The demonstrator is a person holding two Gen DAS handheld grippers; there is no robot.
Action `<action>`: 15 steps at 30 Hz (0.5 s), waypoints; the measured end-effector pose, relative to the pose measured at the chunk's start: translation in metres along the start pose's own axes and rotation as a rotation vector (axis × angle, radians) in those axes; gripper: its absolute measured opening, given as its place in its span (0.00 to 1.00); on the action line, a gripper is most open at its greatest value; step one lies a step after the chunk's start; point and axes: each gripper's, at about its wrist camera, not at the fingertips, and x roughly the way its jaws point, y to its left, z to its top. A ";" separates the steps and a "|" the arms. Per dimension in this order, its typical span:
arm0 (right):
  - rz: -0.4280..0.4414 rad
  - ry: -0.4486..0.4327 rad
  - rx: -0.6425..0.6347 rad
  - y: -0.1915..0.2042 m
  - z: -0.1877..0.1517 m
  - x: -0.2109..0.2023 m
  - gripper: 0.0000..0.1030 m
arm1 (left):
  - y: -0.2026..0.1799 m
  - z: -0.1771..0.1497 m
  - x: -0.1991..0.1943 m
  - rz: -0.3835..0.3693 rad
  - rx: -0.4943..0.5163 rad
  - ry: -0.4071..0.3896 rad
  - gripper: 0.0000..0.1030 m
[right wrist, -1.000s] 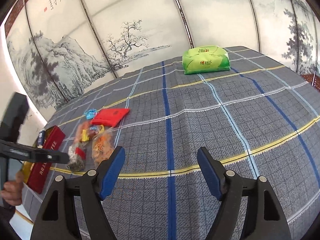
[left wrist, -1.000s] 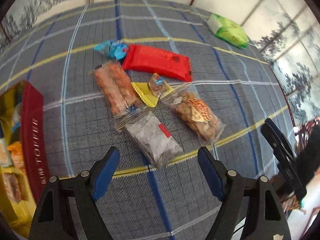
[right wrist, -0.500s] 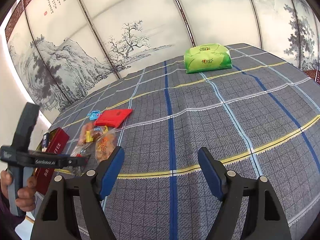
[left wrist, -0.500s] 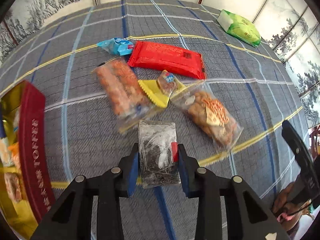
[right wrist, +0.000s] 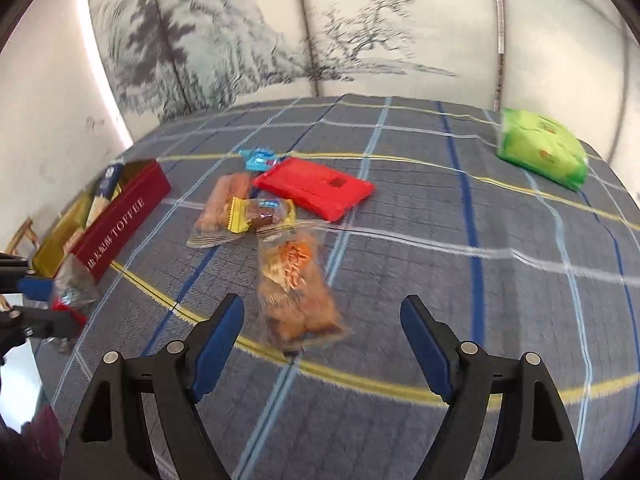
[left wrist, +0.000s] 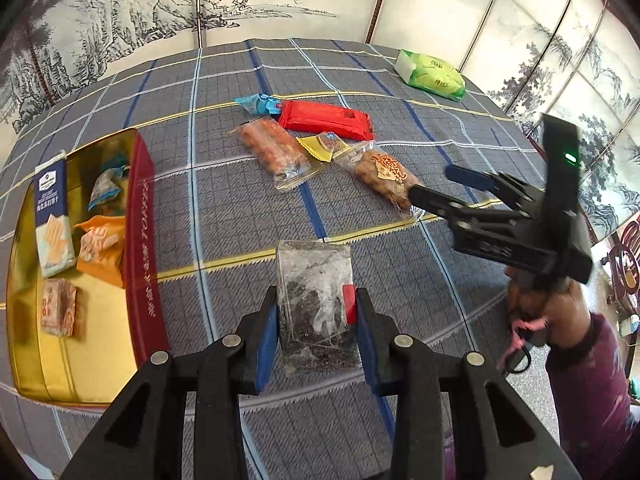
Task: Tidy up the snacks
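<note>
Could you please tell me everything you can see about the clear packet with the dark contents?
The clear packet is a rectangular, crinkly transparent plastic pouch, holding dark bits with a small red label on one side. The left hand-held gripper is shut on its lower half, blue pads pressing both long edges. It looks lifted off the checked tablecloth, beside the red and gold toffee tin, but not touching it.

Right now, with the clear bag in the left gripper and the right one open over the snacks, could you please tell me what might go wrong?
The left gripper pinches the clear bag only at its lower part, so the slippery film could slide out on the way to the red tin.

The right gripper, jaws just opening, hangs over the peanut bag, which lies against the yellow candy; a grab might drag both.
</note>
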 end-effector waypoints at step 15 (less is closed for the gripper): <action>-0.053 0.065 -0.080 0.013 0.007 0.026 0.40 | 0.042 -0.019 -0.049 0.001 -0.102 -0.076 0.31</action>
